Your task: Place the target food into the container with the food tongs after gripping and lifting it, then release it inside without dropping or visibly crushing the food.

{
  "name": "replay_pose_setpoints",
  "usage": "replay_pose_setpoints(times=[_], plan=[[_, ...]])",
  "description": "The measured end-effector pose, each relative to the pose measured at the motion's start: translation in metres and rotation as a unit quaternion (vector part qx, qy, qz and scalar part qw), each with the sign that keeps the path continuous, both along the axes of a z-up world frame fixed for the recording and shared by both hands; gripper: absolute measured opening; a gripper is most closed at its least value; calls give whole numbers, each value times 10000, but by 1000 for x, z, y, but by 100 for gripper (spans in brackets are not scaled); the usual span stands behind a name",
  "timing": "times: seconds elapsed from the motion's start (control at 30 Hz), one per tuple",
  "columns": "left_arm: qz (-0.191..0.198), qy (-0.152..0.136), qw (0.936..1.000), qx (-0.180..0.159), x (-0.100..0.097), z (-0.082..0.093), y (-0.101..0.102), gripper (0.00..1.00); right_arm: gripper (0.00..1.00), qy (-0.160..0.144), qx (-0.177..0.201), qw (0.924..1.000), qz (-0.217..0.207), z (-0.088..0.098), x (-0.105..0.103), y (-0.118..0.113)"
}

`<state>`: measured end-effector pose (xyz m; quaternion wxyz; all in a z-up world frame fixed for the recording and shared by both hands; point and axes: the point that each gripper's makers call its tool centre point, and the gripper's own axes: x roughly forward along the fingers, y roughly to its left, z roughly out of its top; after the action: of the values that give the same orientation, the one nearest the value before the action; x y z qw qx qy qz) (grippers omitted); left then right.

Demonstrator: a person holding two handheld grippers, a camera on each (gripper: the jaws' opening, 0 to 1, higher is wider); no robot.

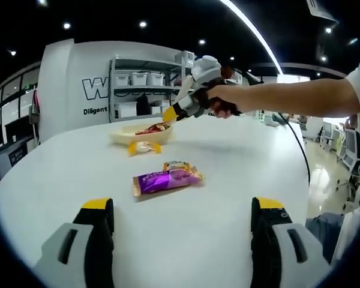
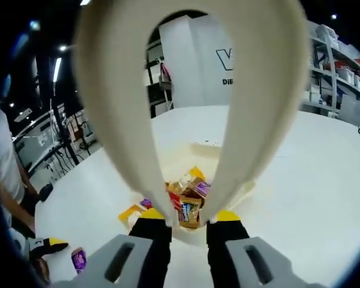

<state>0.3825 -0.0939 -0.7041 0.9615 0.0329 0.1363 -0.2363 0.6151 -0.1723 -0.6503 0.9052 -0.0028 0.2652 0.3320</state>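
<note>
My right gripper (image 2: 189,219) is shut on cream food tongs (image 2: 126,120), whose two arms run down between its jaws. The tong tips sit over a cream bowl (image 2: 247,188) holding several wrapped snacks (image 2: 191,191); a brown packet (image 2: 189,213) lies between the tips, and I cannot tell if it is gripped. In the left gripper view a hand holds the right gripper (image 1: 179,110) over the bowl (image 1: 121,135). A purple packet (image 1: 167,179) lies mid-table ahead of my left gripper (image 1: 183,211), which is open with nothing in it.
A yellow wrapped snack (image 1: 143,147) lies on the white table (image 1: 240,162) just in front of the bowl, also seen as a yellow packet (image 2: 132,214). A person's arm (image 1: 288,99) reaches in from the right. Shelving (image 1: 141,84) stands behind the table.
</note>
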Motion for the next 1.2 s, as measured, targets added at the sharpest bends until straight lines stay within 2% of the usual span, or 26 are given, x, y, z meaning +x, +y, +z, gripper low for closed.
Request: replay_pose_setpoints(times=[0.17,0.37,0.6,0.87,1.03,1.2], plan=[[2,13,10000,6,-1,0,0,94,17,-37,14,9997,224,5,-16,11],[0,8,10000,28,-1,-1,0,93,17,-50,-118,9983,570,-3,-39,29],[-6,21,10000,41,-2,-1,-1,93,18,3,-141,9963,851,-13,-55,43],[14,-2,10000,59,-2,0,-1,93,19,13,-268,9951,955,-25,-50,63],[5,25,9999,102,-2,-1,-1,93,19,-239,-530,9924,1085,-29,-46,79],[-15,15,9999,107,-2,-1,0,93,19,-230,-659,9919,1065,-40,-36,83]])
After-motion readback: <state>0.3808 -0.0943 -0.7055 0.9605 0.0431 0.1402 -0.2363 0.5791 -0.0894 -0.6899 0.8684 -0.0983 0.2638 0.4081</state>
